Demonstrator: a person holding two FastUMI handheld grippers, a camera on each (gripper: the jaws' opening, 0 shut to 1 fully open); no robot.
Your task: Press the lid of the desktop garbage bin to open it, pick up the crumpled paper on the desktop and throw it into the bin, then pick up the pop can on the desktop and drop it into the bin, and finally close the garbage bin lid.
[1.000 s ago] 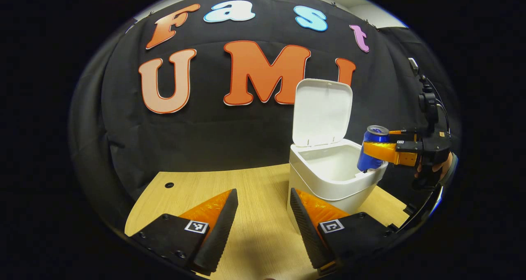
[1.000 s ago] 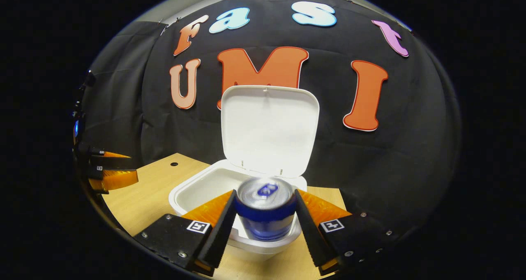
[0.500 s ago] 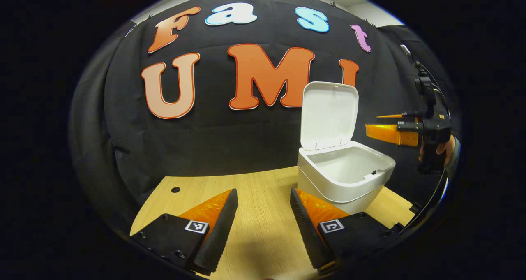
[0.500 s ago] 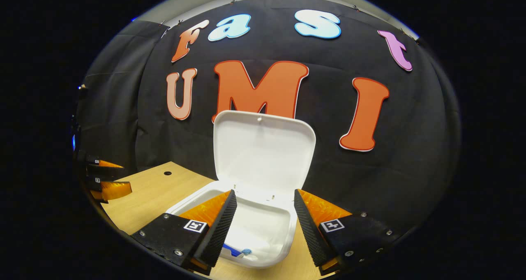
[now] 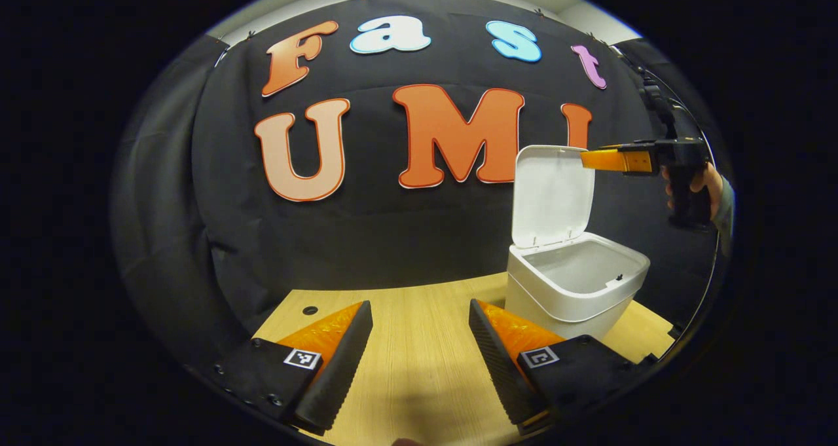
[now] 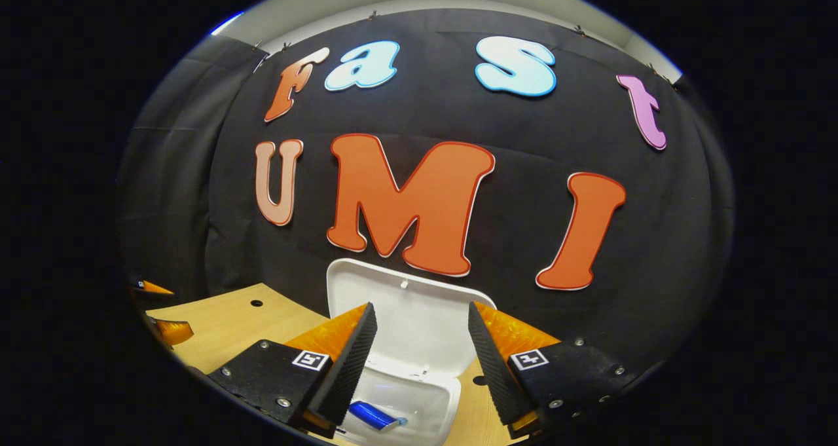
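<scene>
Lying in open bin (image 6: 437, 412), pop can (image 6: 370, 414)

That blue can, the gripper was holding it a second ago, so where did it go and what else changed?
The right gripper let go of the pop can, which now lies inside the garbage bin. That gripper then rose, its jaws open, to the level of the lid's top edge. The lid stayed up, and the left gripper stayed open and low over the table.

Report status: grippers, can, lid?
Right gripper open, above bin. Left gripper open over table. Pop can inside bin. Lid upright, open.
</scene>
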